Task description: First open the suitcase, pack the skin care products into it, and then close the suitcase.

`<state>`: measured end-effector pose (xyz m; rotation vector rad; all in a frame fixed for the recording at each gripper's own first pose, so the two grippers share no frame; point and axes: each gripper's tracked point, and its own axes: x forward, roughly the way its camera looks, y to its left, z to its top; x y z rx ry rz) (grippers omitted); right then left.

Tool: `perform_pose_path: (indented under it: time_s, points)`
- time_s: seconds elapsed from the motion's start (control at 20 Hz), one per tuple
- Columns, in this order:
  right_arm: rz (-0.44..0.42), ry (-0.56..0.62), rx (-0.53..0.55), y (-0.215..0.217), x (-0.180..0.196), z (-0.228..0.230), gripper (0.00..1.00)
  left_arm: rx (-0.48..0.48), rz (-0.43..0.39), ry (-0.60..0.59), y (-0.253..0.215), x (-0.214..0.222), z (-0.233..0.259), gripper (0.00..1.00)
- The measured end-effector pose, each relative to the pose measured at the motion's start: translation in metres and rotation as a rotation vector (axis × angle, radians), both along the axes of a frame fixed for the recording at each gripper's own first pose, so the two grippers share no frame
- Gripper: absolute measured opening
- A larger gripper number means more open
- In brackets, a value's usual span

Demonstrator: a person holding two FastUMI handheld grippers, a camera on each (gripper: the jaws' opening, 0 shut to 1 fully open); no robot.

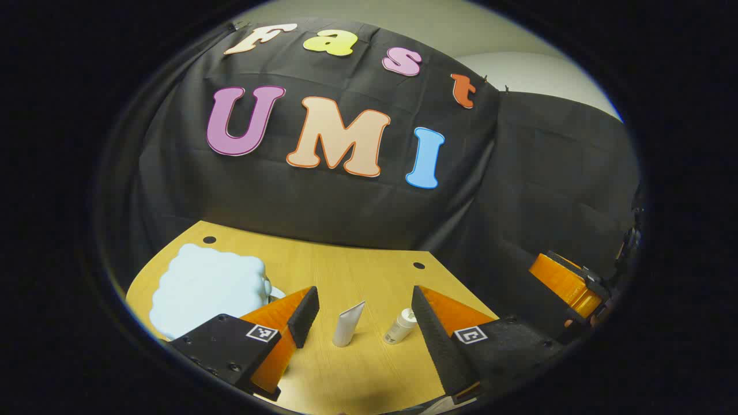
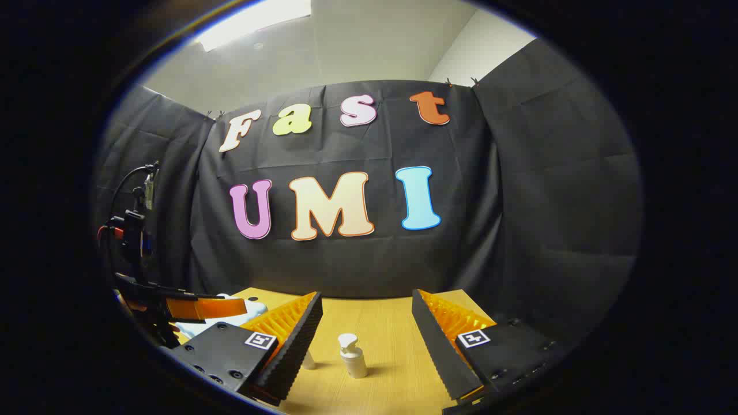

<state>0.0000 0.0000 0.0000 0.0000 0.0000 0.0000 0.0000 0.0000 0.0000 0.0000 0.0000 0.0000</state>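
A pale blue, cloud-shaped suitcase (image 1: 207,288) lies closed on the left of the wooden table (image 1: 357,271). Ahead of my left gripper (image 1: 364,295), whose fingers stand wide apart and hold nothing, a white tube (image 1: 347,325) stands tilted and a small white bottle (image 1: 399,326) lies on its side. In the right gripper view a white pump bottle (image 2: 353,357) stands upright on the table (image 2: 386,323), in front of my open, unloaded right gripper (image 2: 366,298). A second white item (image 2: 308,360) peeks out from behind its left finger. A sliver of the suitcase (image 2: 190,328) is seen at the left.
The right gripper (image 1: 568,282) hangs off the table's right edge in the left gripper view. The left gripper (image 2: 196,307) with its cables sits over the suitcase in the right gripper view. Two small holes (image 1: 209,239) mark the tabletop near the back wall.
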Motion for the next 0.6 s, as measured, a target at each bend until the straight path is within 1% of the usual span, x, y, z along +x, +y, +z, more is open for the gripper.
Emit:
perform_pose_path:
  time_s: [0.05, 0.1, 0.15, 0.2, 0.3, 0.4, 0.45, 0.6]
  points:
    - [0.002, 0.004, -0.003, 0.000, 0.000, -0.001, 0.98, -0.003, 0.007, -0.002, 0.002, 0.000, 0.001, 0.95]
    - [0.002, 0.009, -0.003, 0.000, 0.001, -0.004, 1.00, -0.007, 0.017, -0.005, 0.006, 0.001, 0.003, 0.95]
    - [0.005, 0.016, -0.003, 0.001, 0.001, -0.006, 1.00, -0.008, 0.027, -0.006, 0.012, 0.001, 0.004, 0.95]
    - [0.009, 0.021, -0.003, 0.003, 0.000, -0.008, 0.98, -0.004, 0.039, -0.009, 0.018, 0.003, 0.006, 0.95]
    - [0.014, 0.027, -0.005, 0.002, 0.002, -0.010, 0.98, 0.009, 0.068, 0.002, 0.033, 0.009, 0.009, 0.95]
    - [0.021, 0.037, -0.004, 0.004, 0.003, -0.013, 0.98, 0.012, 0.085, 0.035, 0.048, 0.017, 0.006, 0.95]
    - [0.025, 0.044, -0.002, 0.004, 0.004, -0.017, 1.00, 0.009, 0.093, 0.061, 0.055, 0.022, 0.002, 0.95]
    - [0.032, 0.068, 0.000, 0.006, 0.004, -0.025, 0.98, -0.023, 0.109, 0.136, 0.074, 0.041, -0.012, 0.95]
